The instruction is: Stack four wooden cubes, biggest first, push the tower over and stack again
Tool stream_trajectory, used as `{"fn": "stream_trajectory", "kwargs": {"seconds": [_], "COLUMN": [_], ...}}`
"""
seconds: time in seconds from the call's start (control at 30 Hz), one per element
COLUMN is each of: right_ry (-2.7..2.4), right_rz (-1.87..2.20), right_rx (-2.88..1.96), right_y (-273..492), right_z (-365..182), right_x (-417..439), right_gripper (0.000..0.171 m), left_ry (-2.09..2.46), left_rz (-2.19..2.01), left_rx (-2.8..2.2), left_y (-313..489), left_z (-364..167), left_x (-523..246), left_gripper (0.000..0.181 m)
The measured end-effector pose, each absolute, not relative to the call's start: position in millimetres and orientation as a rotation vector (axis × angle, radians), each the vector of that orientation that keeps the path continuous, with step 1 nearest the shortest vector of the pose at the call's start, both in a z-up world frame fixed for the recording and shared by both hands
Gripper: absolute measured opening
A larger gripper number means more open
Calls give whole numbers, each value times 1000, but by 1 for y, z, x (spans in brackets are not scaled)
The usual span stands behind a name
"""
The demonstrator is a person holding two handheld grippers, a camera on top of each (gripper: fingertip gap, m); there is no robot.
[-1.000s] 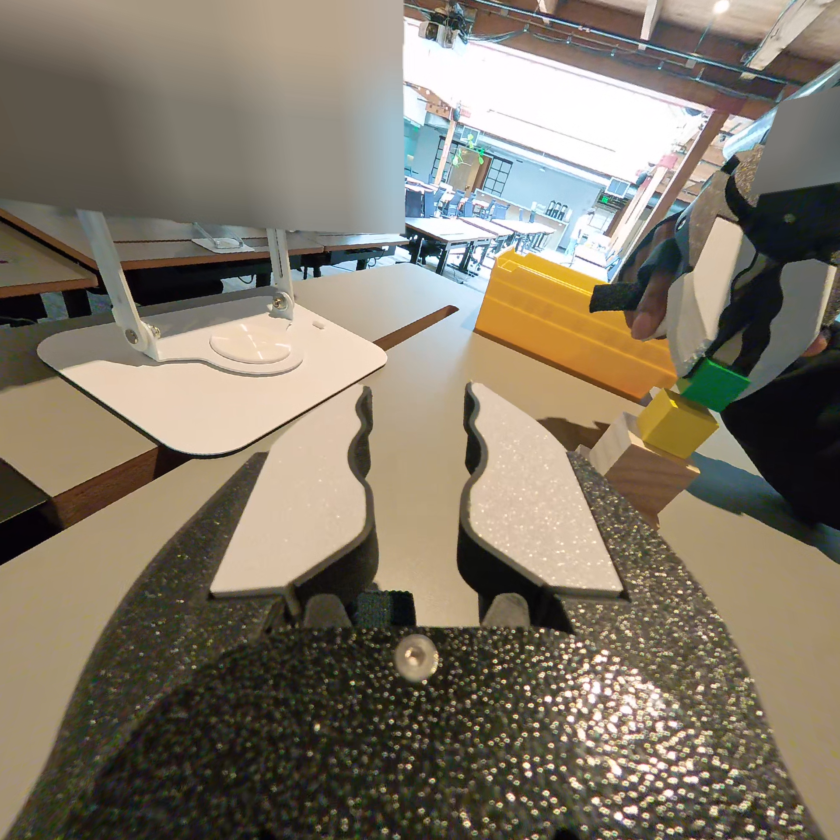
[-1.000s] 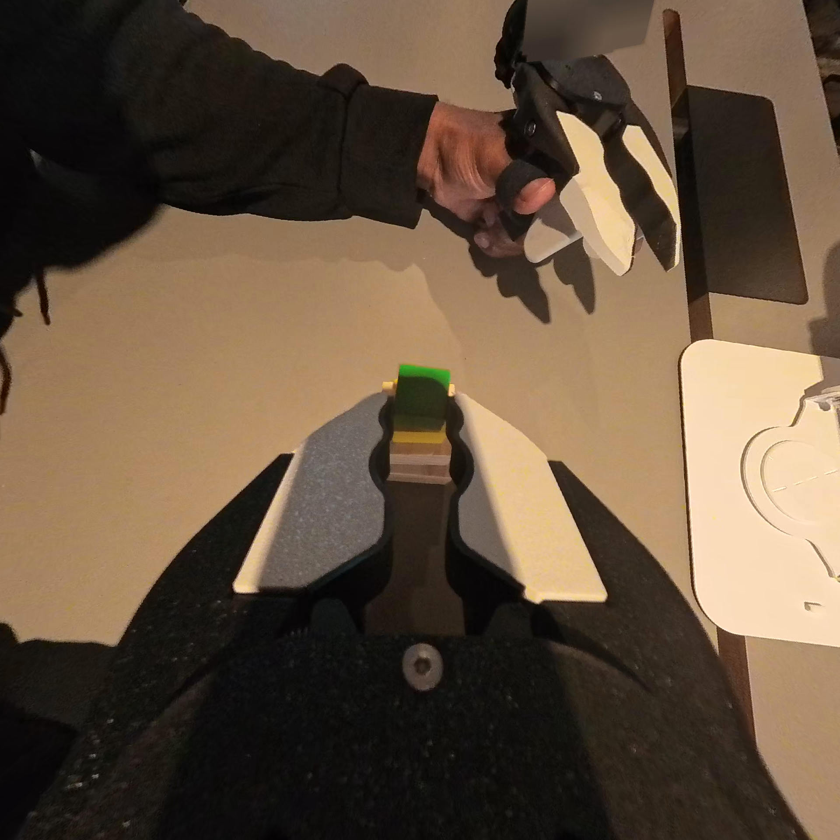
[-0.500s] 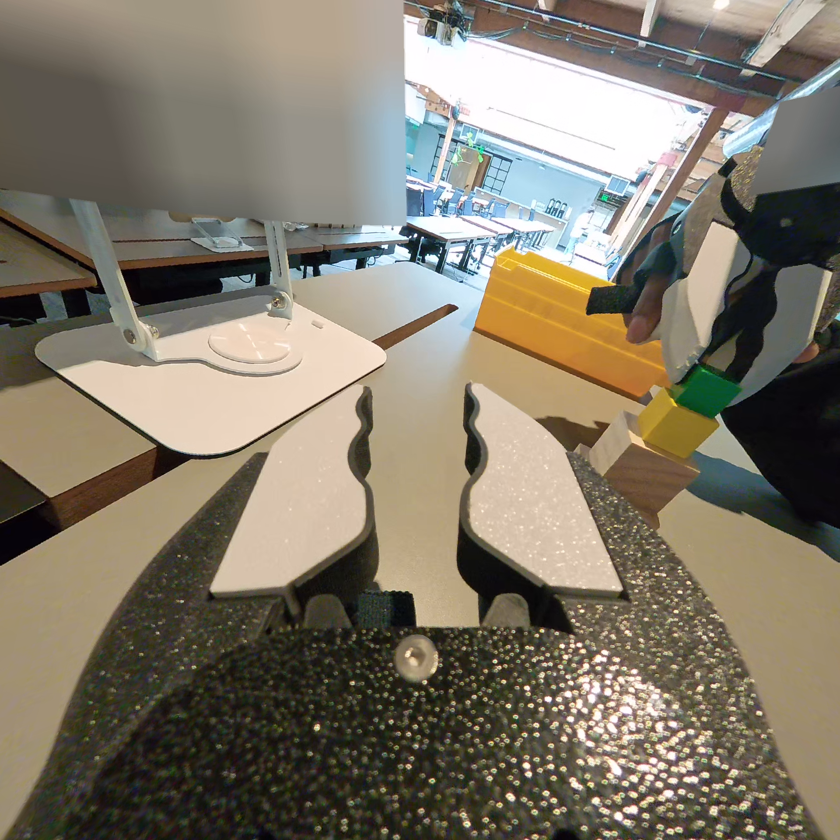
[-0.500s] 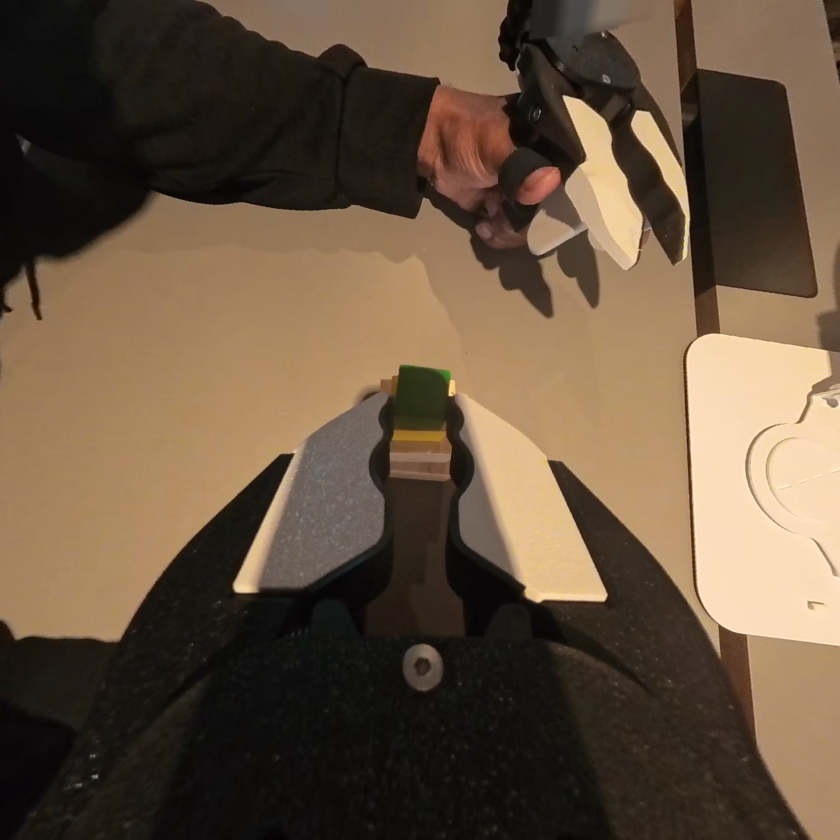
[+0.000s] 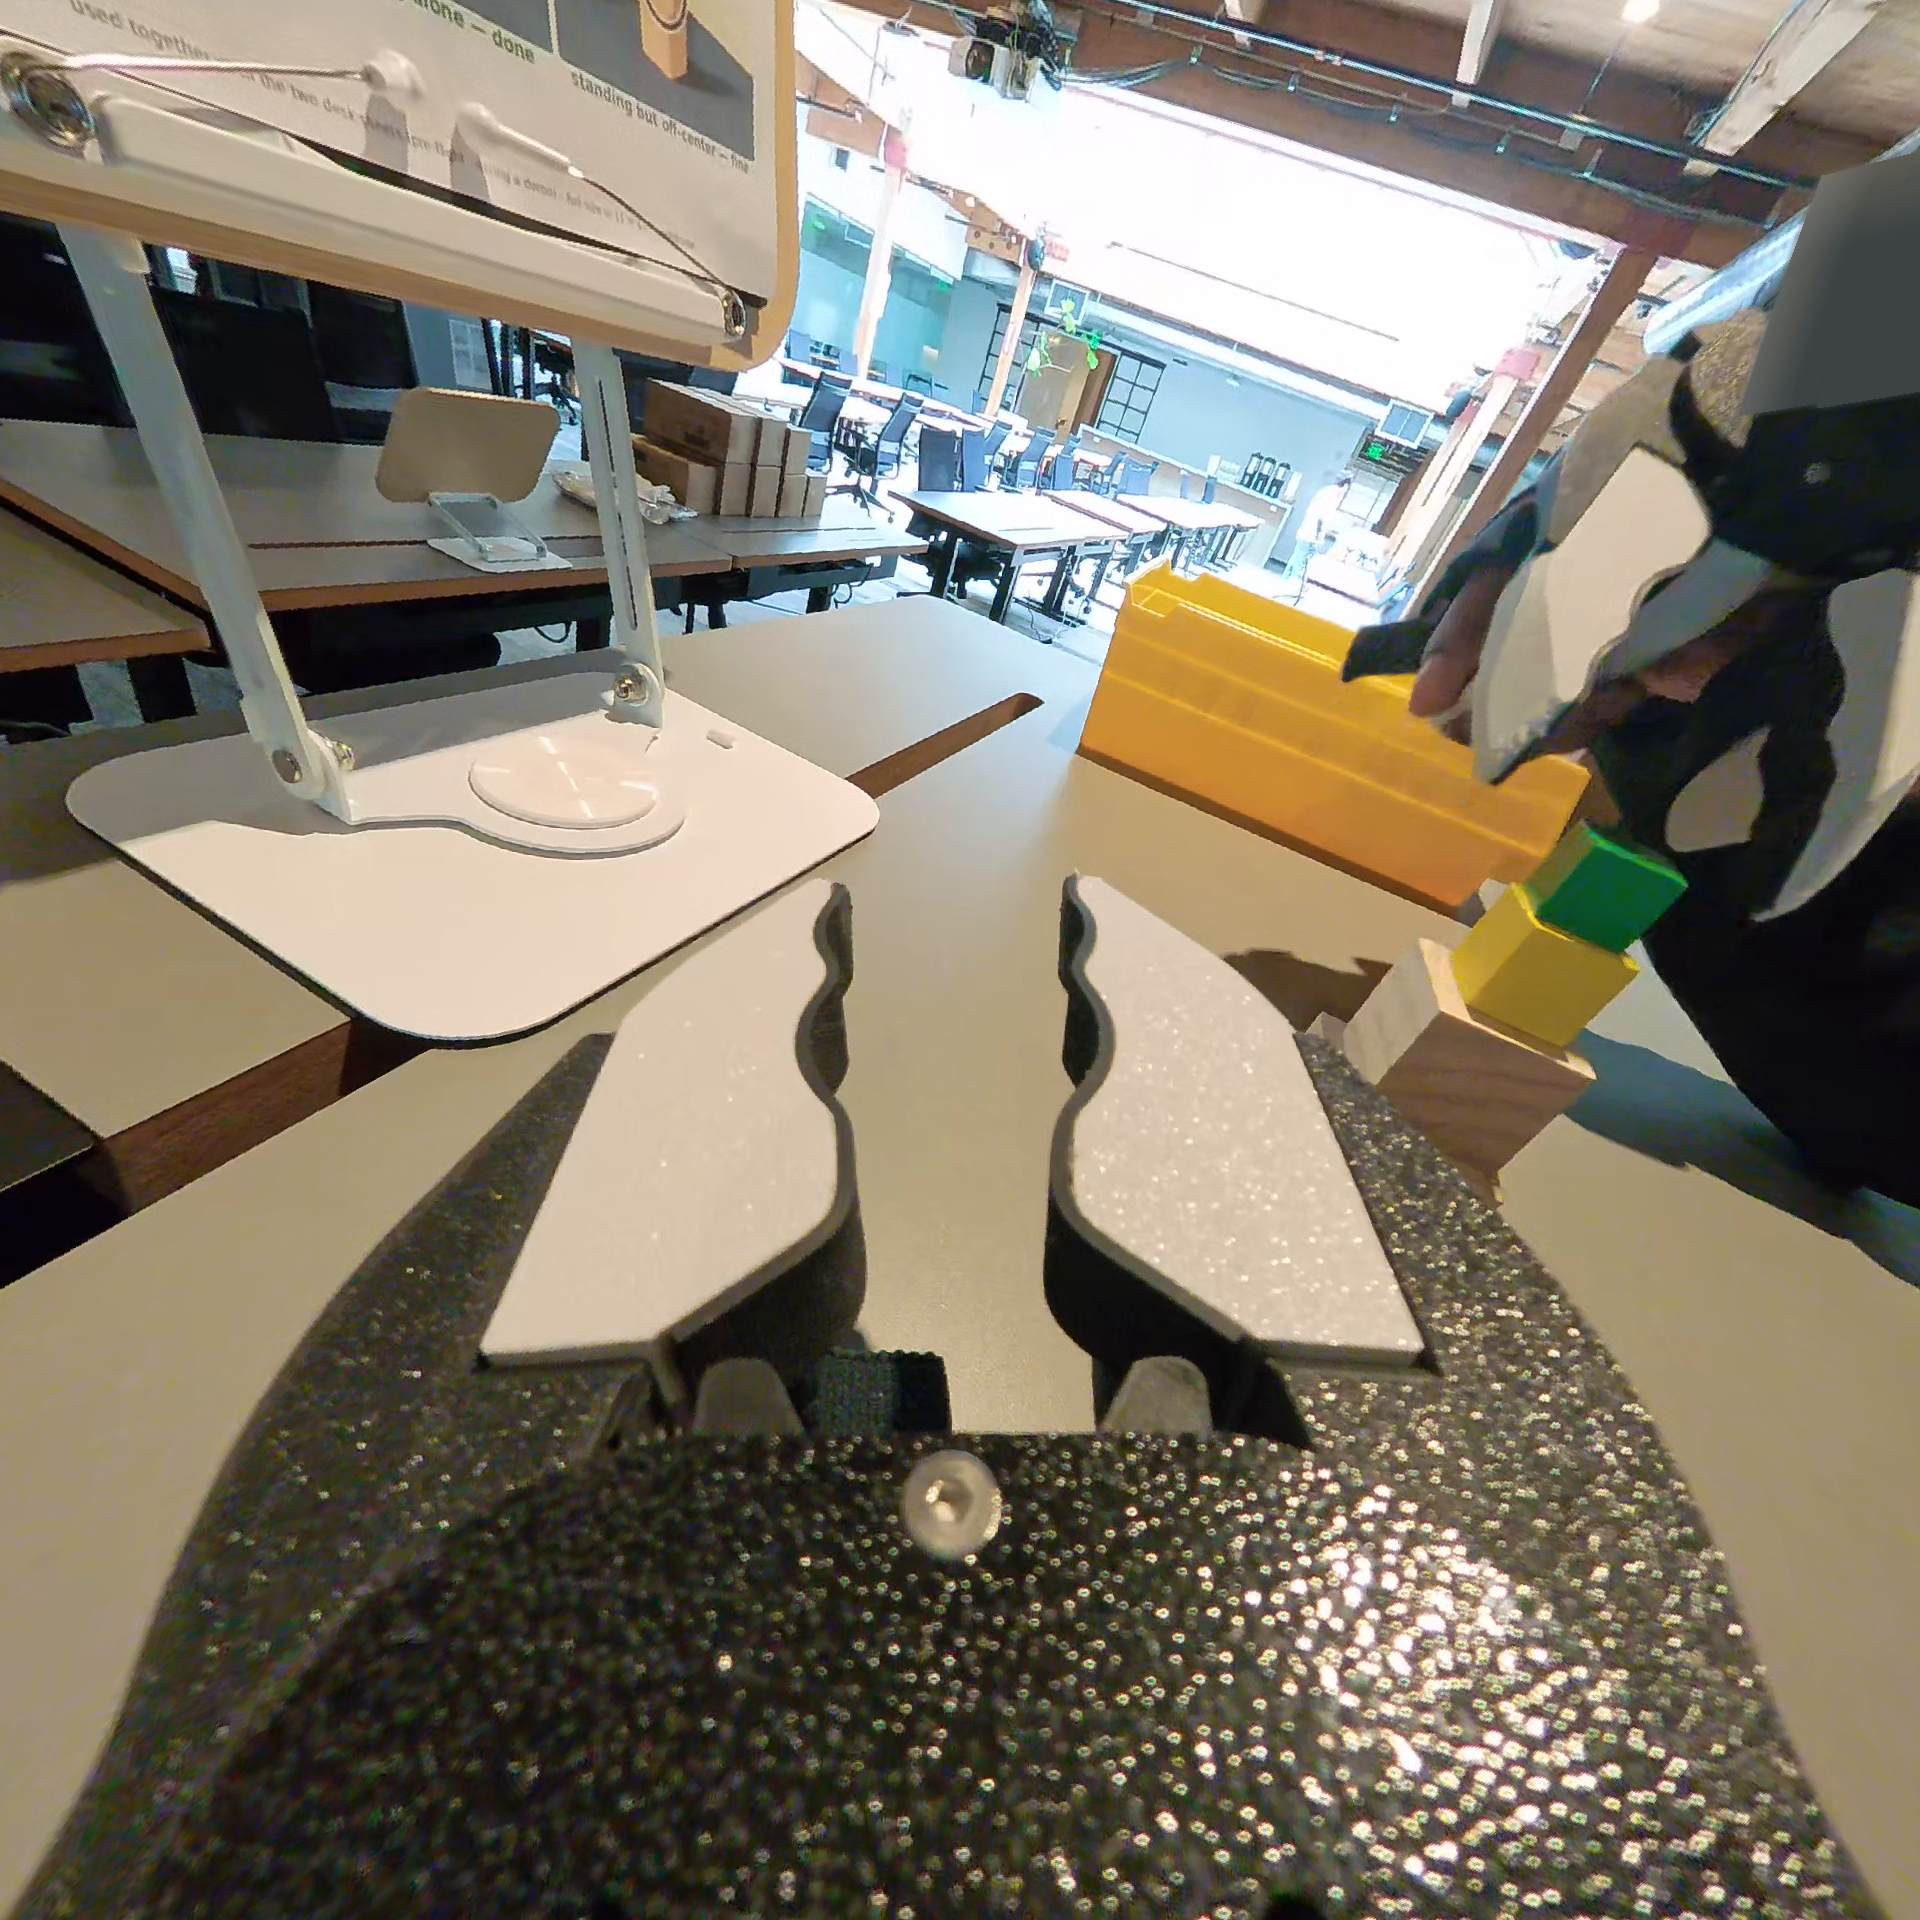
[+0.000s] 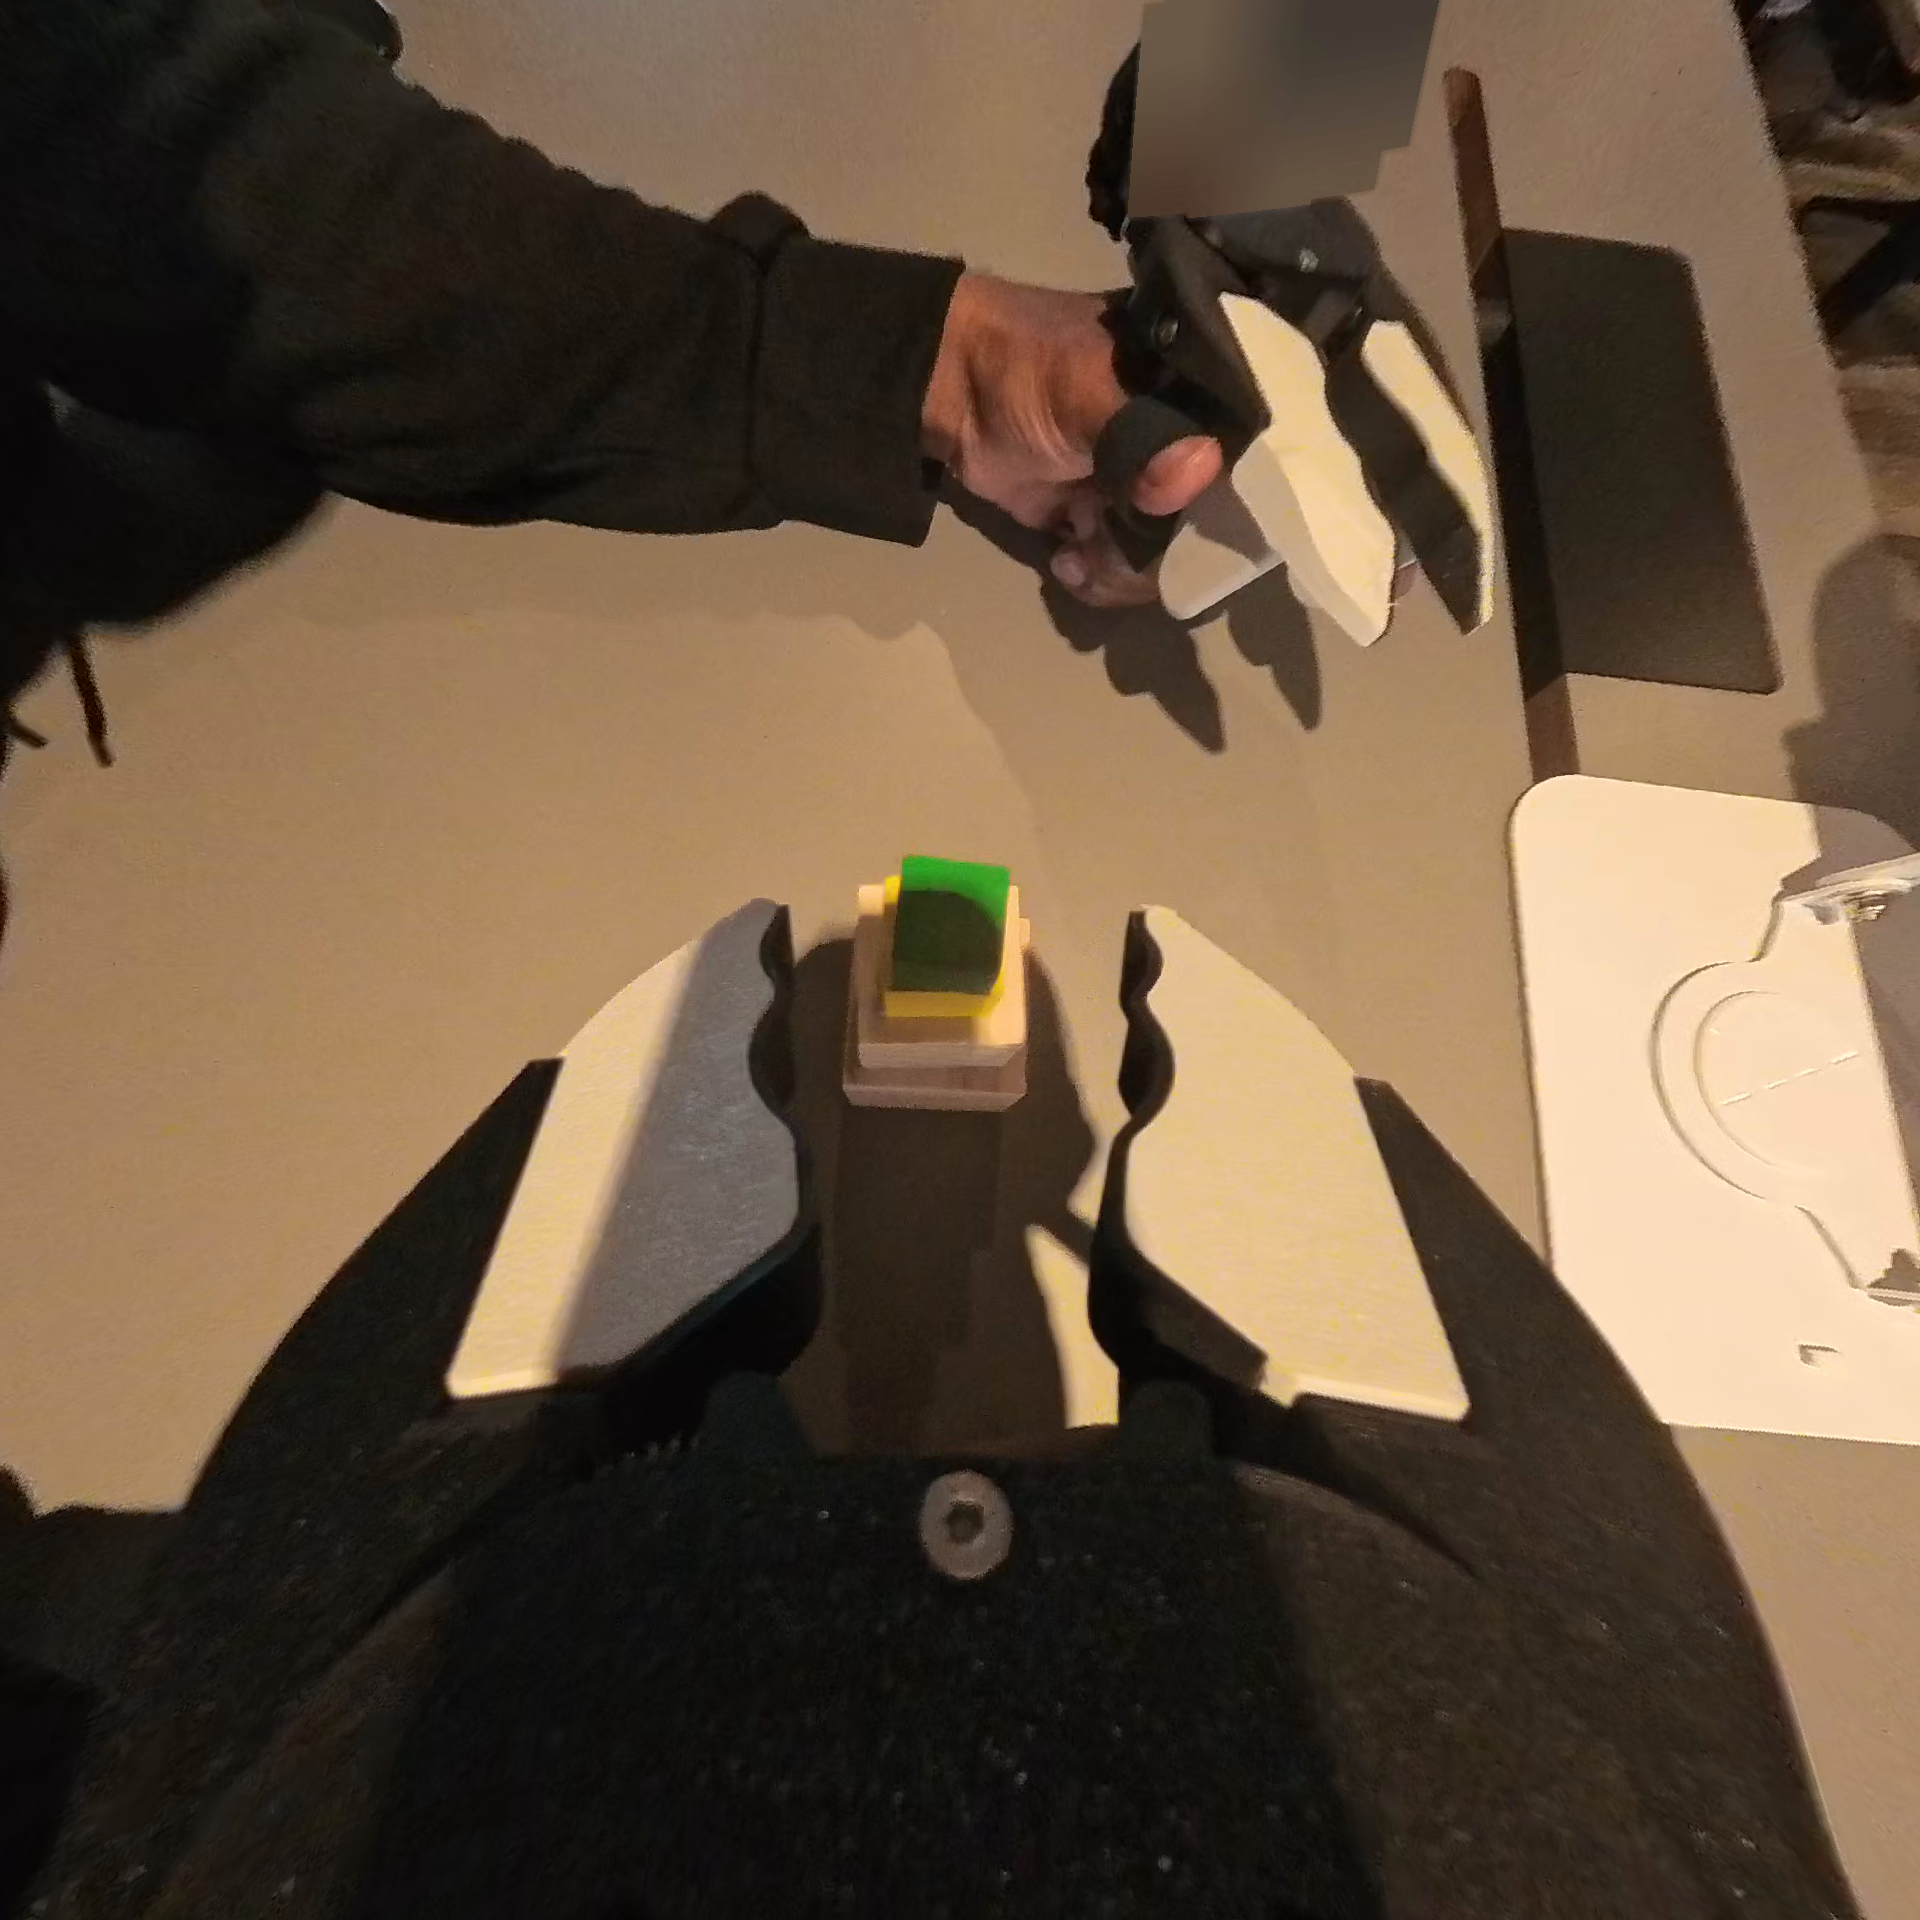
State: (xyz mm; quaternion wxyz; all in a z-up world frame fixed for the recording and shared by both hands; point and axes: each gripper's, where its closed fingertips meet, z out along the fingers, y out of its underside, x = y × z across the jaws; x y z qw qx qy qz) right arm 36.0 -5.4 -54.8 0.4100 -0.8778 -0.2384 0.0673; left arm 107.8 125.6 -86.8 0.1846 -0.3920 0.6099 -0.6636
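Note:
A tower of cubes stands on the grey table. The green cube [image 6: 951,930] is on top, on a yellow cube [image 6: 940,1001], on a pale wooden cube [image 6: 1003,1023], on the largest wooden cube [image 6: 930,1089]. In the left wrist view the green cube [image 5: 1605,883], yellow cube [image 5: 1538,971] and wooden cube [image 5: 1465,1081] show at the right. My right gripper [image 6: 954,925] is open and empty, above the tower, jaws apart on either side; it also shows in the left wrist view [image 5: 1662,790]. My left gripper [image 5: 951,914] is open and empty, left of the tower, and shows in the right wrist view [image 6: 1423,613].
A white stand base [image 5: 468,873] with a board on it stands at the left. A yellow bin [image 5: 1278,748] lies behind the tower. A dark pad [image 6: 1621,468] lies beyond a seam in the table. A person's sleeved arm [image 6: 468,343] holds the left gripper.
My right gripper has opened and let go of the green cube, which now rests on the yellow cube, and it has lifted above the tower. The left gripper has barely moved.

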Motion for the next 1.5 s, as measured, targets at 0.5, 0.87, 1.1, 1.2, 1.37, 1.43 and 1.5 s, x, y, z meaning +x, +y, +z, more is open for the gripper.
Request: {"fn": "stream_trajectory", "kwargs": {"seconds": [0.5, 0.87, 1.1, 1.2, 1.37, 1.43, 1.5], "right_ry": [-48, 264, 302, 483, 777, 848, 832], "right_rz": [-243, -294, -403, -495, -605, -584, -556], "right_rx": [-1725, -1816, -1822, -1821, -1773, -1740, -1755], "right_y": [94, 72, 64, 42, -31, -60, -77], "right_z": [-66, -105, -104, -107, -114, -117, -120], "right_x": [-105, -37, -21, 11, 73, 90, 93], "right_gripper": [0, 0, 0, 0, 0, 0, 0], "left_ry": [1600, 1610, 1596, 1592, 1592, 1607, 1625], "left_rz": [-1954, -1951, -1969, -1971, -1973, -1966, -1957], "left_rx": [-1109, -1142, -1153, -1149, -1153, -1167, -1179], "left_y": [138, 138, 141, 141, 141, 141, 139], "left_z": [-77, -80, -79, -79, -79, -81, -83], "left_x": [105, 108, 108, 107, 108, 109, 110], "left_gripper": [36, 36, 36, 36, 36, 36, 36]}}
